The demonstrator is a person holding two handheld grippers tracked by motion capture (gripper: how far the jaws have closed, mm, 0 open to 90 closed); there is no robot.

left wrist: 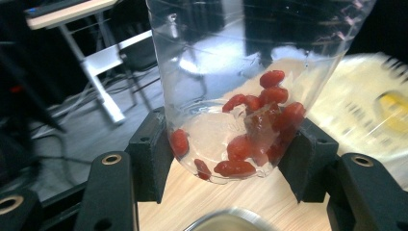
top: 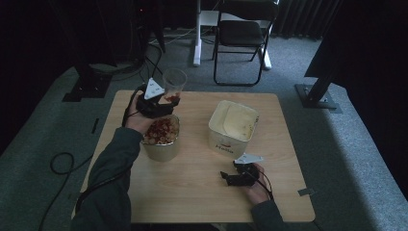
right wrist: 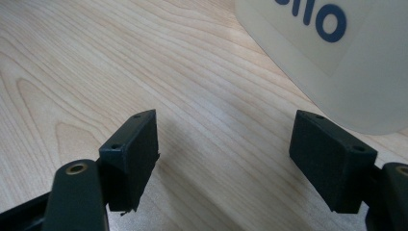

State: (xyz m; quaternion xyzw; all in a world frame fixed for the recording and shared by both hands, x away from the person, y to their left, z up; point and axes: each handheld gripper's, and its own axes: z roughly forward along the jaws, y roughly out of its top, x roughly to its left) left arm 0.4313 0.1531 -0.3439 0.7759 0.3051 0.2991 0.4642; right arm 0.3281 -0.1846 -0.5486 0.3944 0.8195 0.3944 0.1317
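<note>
A clear plastic cup with several red berries at its bottom is clamped between the jaws of my left gripper. In the high view the left gripper holds this cup upright just behind a round metal bowl full of red and pale pieces. The bowl's rim shows below the cup. My right gripper rests low over the wooden table near the front right, jaws wide apart and empty. A cream tub with blue lettering stands just beyond it.
The cream tub sits open at the table's middle right. A black folding chair and a white desk leg stand on the grey carpet behind the table. Cables trail off the left side.
</note>
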